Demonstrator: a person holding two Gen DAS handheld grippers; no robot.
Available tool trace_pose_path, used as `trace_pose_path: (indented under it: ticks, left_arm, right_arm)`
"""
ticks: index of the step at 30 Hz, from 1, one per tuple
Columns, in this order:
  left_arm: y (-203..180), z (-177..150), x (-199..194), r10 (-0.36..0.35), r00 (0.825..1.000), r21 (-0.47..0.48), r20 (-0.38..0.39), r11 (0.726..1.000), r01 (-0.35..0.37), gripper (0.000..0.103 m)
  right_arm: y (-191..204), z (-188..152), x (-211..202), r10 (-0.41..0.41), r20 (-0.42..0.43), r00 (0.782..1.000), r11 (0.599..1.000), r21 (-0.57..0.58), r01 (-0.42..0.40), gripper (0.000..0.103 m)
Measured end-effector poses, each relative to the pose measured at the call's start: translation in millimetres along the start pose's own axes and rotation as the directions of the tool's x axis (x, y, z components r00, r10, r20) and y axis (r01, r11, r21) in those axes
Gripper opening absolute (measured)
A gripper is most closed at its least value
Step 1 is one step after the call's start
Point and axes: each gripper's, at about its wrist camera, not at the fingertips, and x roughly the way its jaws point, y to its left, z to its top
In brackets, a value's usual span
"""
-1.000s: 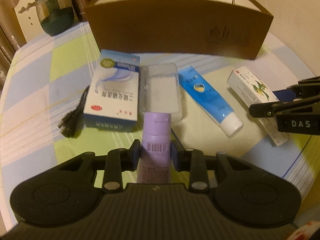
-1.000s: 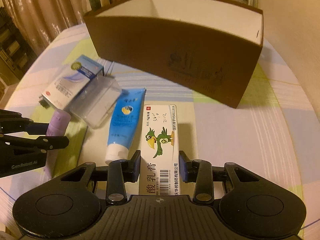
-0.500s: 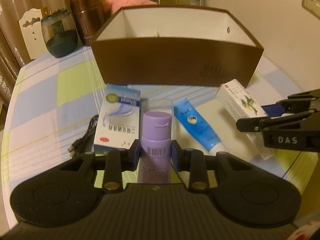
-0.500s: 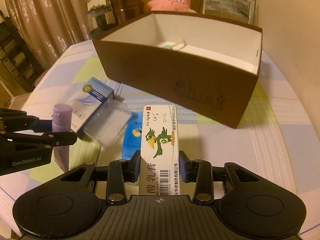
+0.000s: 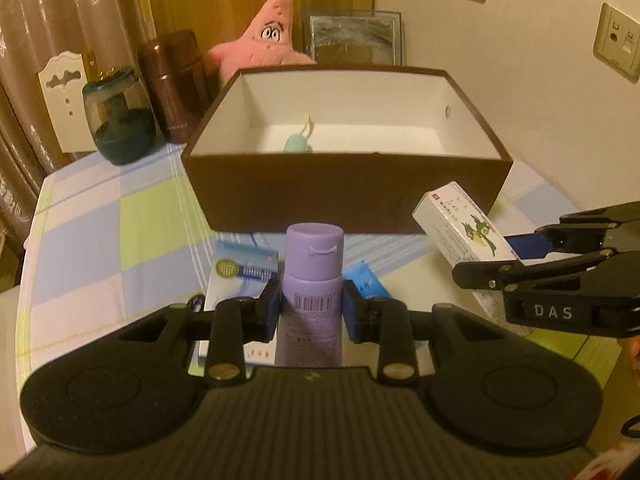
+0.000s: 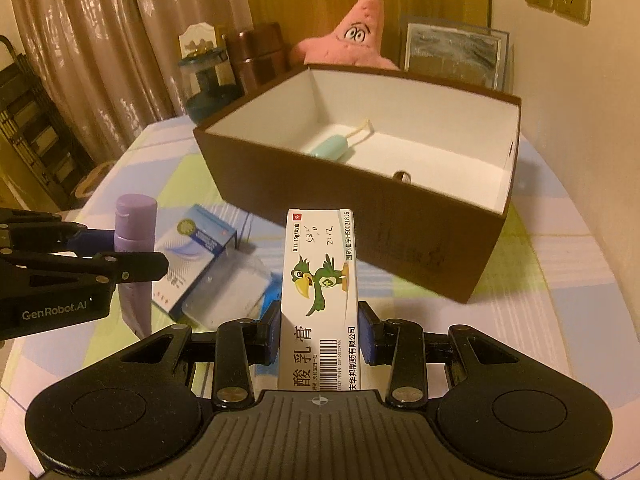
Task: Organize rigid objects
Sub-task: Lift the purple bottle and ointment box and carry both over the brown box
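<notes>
My left gripper [image 5: 312, 308] is shut on a purple tube [image 5: 314, 276], cap pointing away, held above the table in front of the brown box [image 5: 344, 192]. My right gripper [image 6: 320, 332] is shut on a white ointment carton with a green parrot [image 6: 320, 280], also lifted off the table. Each gripper shows in the other's view: the right one [image 5: 516, 264] with its carton [image 5: 460, 220], the left one [image 6: 120, 256] with the tube [image 6: 134, 224]. The box [image 6: 360, 208] is open, white inside, and holds a pale teal object [image 6: 332, 146].
On the checked tablecloth below lie a blue-and-white carton [image 6: 196, 248], a clear plastic case [image 6: 228, 296] and a blue tube [image 5: 366, 282]. Behind the box stand a dark glass jar [image 5: 118, 120], brown flasks [image 5: 176, 84], a pink star plush [image 5: 268, 44] and a picture frame [image 5: 356, 38].
Both grippers have risen with their loads. The box's inside has come into view, and the items on the table have slid lower in both views.
</notes>
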Motion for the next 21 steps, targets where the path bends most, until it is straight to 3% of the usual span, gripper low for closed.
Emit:
trace_pose_path:
  ticks: [10, 21]
  left_arm:
    - [-8, 38, 0, -0.023, 0.998, 0.03, 0.059, 0.999, 0.021, 0.029]
    - [-19, 102, 11, -0.05, 0.987, 0.075, 0.154, 0.996, 0.038, 0.029]
  right_arm:
    - [-12, 34, -8, -0.008, 0.066, 0.998, 0.999, 0.032, 0.006, 0.038]
    - [-32, 88, -6, -0.034, 0.146, 0.989, 0.996, 0.081, 0.023, 0.038]
